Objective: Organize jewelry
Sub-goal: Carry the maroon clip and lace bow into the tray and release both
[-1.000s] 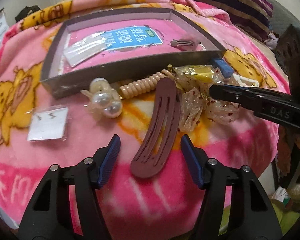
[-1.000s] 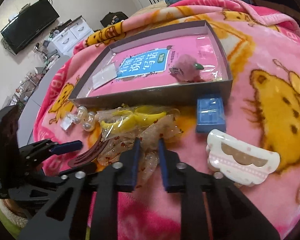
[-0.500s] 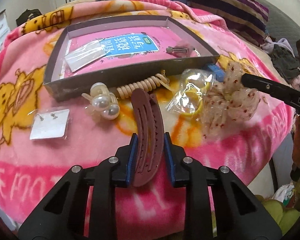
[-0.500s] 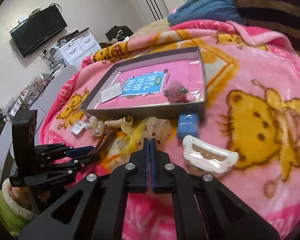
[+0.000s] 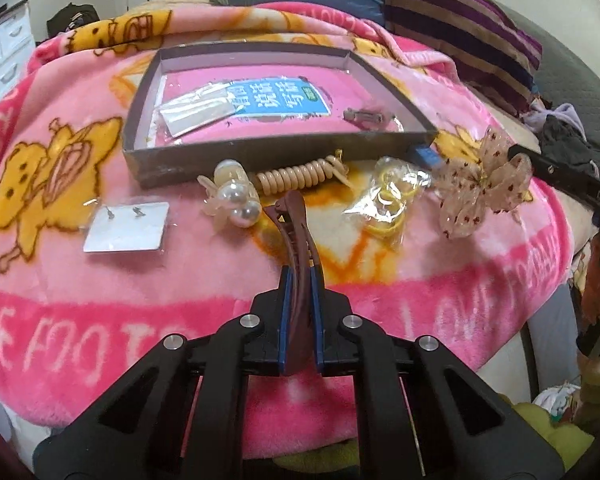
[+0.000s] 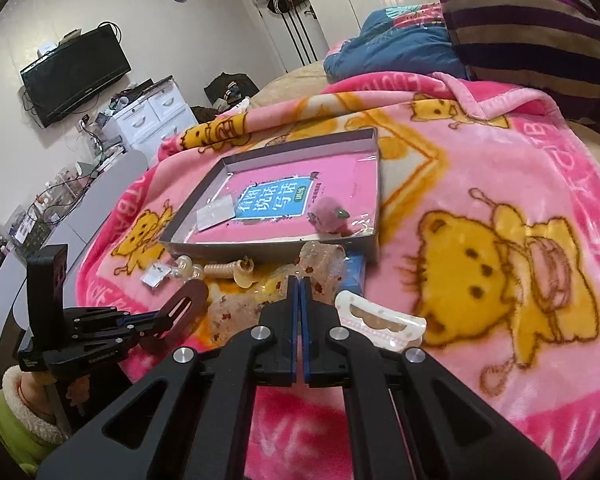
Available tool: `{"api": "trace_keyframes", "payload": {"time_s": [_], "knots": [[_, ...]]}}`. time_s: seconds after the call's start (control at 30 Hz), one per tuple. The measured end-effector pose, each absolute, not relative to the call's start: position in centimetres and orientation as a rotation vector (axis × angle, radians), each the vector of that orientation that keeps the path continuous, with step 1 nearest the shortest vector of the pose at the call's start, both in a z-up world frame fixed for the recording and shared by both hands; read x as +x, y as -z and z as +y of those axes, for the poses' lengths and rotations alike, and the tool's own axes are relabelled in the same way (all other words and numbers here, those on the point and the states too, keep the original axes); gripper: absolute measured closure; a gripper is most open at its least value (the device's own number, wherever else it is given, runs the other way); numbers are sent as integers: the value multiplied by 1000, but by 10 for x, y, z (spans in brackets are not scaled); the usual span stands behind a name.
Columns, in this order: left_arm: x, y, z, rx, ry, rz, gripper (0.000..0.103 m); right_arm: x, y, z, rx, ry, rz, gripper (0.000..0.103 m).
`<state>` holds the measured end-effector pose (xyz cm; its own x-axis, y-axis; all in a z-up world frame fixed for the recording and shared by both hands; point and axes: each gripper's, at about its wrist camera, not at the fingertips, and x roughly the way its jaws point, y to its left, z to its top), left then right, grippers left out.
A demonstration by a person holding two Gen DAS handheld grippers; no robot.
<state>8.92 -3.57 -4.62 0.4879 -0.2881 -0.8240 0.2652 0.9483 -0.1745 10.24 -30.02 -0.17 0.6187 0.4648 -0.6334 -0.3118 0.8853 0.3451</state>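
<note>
My left gripper (image 5: 299, 276) is shut on a long maroon hair clip (image 5: 294, 236) and holds it on edge above the pink blanket; the clip also shows in the right wrist view (image 6: 180, 308). My right gripper (image 6: 299, 280) is shut on a sheer dotted bow scrunchie (image 6: 320, 264), lifted off the blanket; in the left wrist view the scrunchie (image 5: 480, 184) hangs at the right. The grey shallow box (image 5: 260, 156) lies beyond, holding a blue-labelled pink book, a small plastic packet (image 5: 196, 114) and a hair pin (image 5: 364, 114).
On the blanket in front of the box lie a pearl clip (image 5: 232, 200), a beige spiral hair tie (image 5: 300, 174), a bag of yellow bands (image 5: 394, 200), an earring card (image 5: 126, 228), a blue box (image 5: 424, 156) and a white claw clip (image 6: 380, 316). The bed edge is close below.
My left gripper closed on the maroon clip and raised it on edge. My right gripper closed on the scrunchie and lifted it up and to the right, off the pile.
</note>
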Motion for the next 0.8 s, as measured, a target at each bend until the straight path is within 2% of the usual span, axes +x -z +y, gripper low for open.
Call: {"api": "trace_keyframes", "payload": {"time_s": [0.4,0.8], "knots": [[94,1,-9,-67,279,903,100,105,-26,-295,212,-482,716,102],[118,-22,14,-79,216,860,100,128,-53,-278,191,-520,635,102]]}}
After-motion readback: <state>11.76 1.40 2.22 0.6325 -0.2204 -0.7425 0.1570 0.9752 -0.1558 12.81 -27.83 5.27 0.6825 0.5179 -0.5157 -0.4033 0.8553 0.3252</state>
